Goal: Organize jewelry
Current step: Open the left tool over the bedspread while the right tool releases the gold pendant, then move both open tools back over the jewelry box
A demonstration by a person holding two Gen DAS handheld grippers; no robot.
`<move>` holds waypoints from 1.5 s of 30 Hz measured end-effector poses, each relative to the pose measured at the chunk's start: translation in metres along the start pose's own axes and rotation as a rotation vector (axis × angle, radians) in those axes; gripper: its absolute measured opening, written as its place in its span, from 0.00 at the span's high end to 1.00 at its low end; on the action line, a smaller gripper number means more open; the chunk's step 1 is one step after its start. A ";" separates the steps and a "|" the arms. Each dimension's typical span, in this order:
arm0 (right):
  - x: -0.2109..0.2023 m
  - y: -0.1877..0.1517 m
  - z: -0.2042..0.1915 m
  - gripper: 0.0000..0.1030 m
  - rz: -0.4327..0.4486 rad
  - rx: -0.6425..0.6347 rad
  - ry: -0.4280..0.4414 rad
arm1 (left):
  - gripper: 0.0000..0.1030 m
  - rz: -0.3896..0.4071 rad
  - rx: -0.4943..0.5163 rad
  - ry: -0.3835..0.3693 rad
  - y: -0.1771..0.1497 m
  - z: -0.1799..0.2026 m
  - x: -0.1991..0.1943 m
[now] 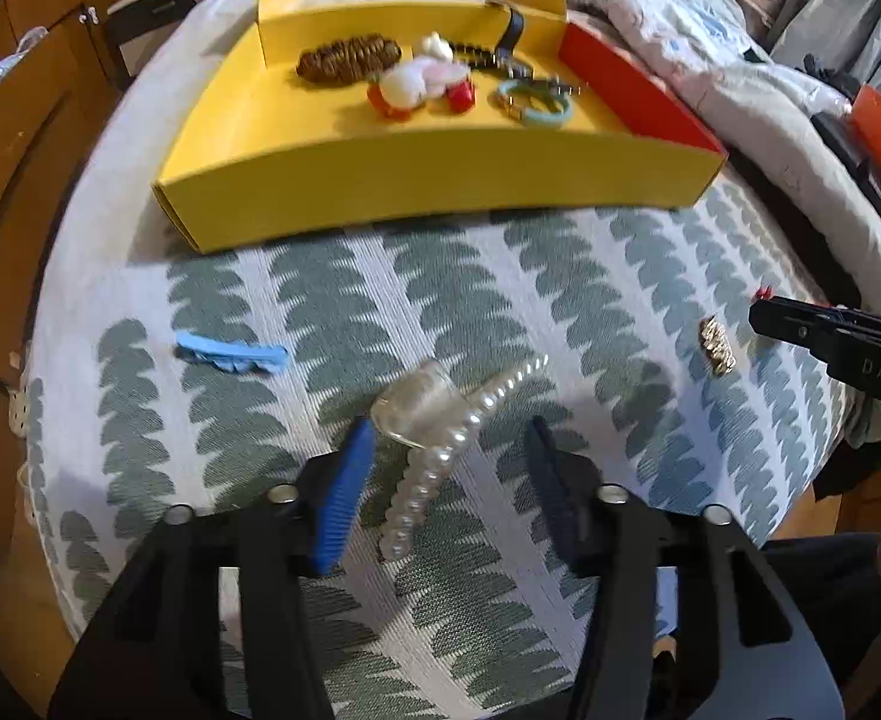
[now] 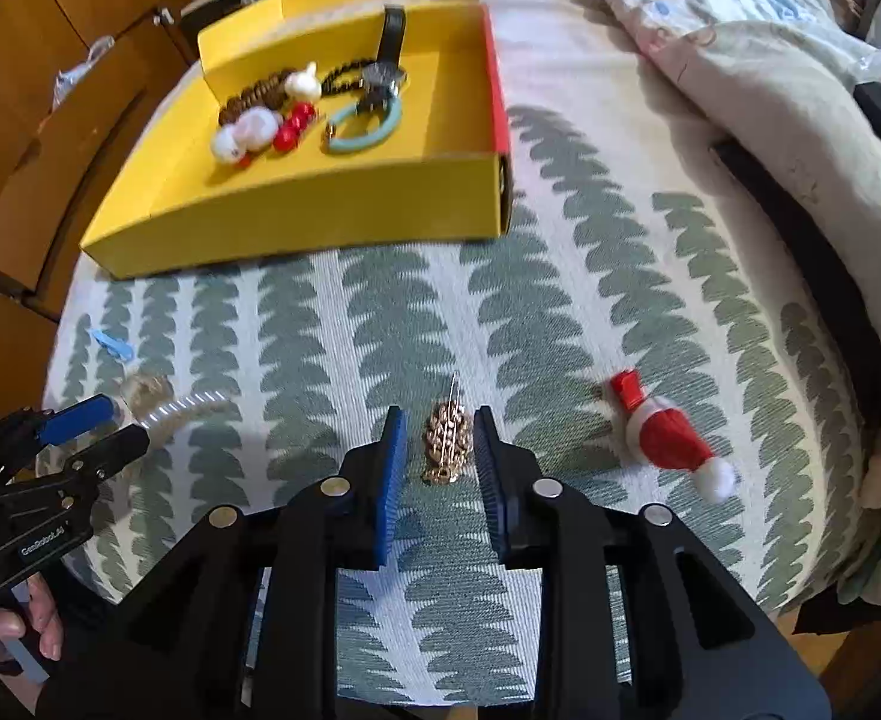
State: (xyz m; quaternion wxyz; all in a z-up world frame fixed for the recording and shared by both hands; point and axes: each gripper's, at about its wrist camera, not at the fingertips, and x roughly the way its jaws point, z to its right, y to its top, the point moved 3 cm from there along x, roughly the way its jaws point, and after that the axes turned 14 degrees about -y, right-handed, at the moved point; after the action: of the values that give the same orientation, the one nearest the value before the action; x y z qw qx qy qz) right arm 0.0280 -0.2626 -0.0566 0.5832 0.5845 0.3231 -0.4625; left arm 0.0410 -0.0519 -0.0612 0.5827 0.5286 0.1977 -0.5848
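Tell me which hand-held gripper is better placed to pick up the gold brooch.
Right. The right hand-held gripper already has the gold brooch between its open fingers, while the left hand-held gripper sits over the pearl hair clip.

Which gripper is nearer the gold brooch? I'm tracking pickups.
Right. The right gripper straddles the gold brooch; the left gripper sits off beside the pearl clip.

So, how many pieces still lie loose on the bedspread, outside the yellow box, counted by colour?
Blue: 1, hair clip
Clear with pearls: 1, claw clip
Gold: 1, brooch
Red and white: 1, Santa-hat clip
Total: 4
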 end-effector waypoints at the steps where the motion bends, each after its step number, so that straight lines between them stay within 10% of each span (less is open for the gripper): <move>1: -0.003 0.002 0.001 0.71 0.016 0.006 -0.004 | 0.45 0.008 -0.003 -0.005 0.001 0.000 -0.003; 9: -0.036 0.017 0.012 0.44 0.182 0.091 -0.012 | 0.22 0.109 -0.036 -0.002 0.015 -0.010 -0.036; 34: -0.054 0.070 -0.018 0.44 0.343 0.081 0.085 | 0.16 0.154 -0.053 -0.043 0.076 -0.025 -0.037; 45: -0.013 0.150 -0.038 0.44 0.196 0.082 0.213 | 0.16 0.047 -0.156 -0.099 0.138 -0.050 0.000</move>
State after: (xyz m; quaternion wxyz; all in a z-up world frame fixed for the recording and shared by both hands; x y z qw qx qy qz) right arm 0.1668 -0.2398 0.0086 0.5635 0.6823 0.3053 -0.3517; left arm 0.1829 -0.0432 -0.0260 0.6447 0.4565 0.2013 -0.5791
